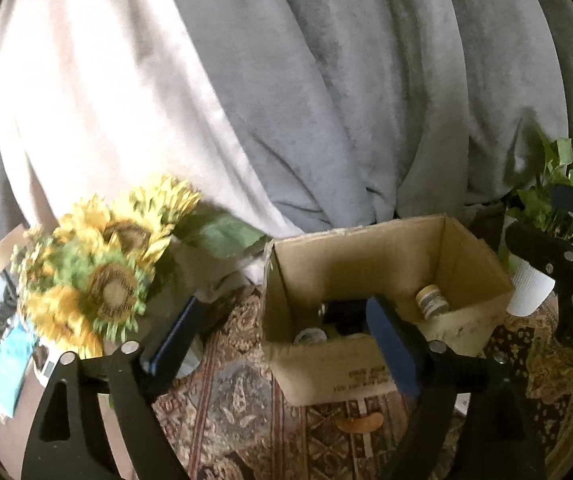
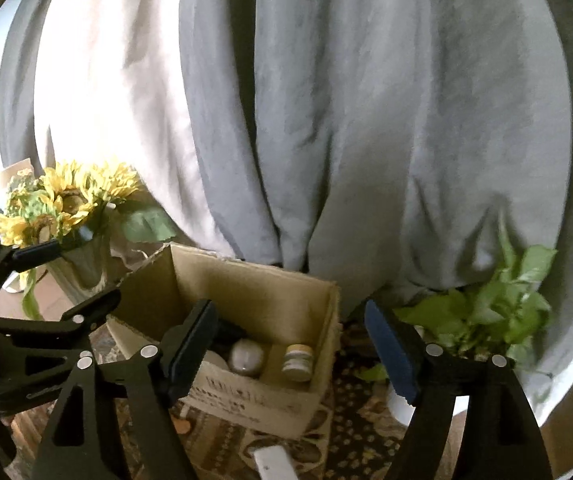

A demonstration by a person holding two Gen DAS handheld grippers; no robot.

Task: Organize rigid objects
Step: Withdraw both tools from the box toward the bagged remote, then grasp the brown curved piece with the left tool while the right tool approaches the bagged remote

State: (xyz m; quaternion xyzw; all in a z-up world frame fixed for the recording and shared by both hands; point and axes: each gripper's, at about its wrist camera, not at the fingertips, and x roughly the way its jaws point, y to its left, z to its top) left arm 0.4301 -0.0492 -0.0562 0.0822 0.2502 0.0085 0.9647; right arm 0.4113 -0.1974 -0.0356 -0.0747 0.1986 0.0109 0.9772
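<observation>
**Both grippers wide over the box**

Left gripper [image 1: 282, 332] hangs with fingers [image 1: 176, 330] spread wide and empty; the cardboard box [image 1: 370, 256] sits just ahead, its near wall between them. Right gripper [image 2: 290, 348] is likewise wide and empty, box [image 2: 246, 296] ahead toward its left finger. Inside stand a jar [image 2: 297, 362] and a grey ball [image 2: 247, 356]. Sunflowers [image 1: 98, 264] lie left, a potted plant [image 2: 486, 316] right, curtain [image 2: 326, 120] beyond.

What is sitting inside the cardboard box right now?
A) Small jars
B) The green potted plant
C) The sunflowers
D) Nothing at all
A: a small striped jar and a rounder one stand inside the cardboard box; the sunflowers and green plant stand outside it.
</observation>
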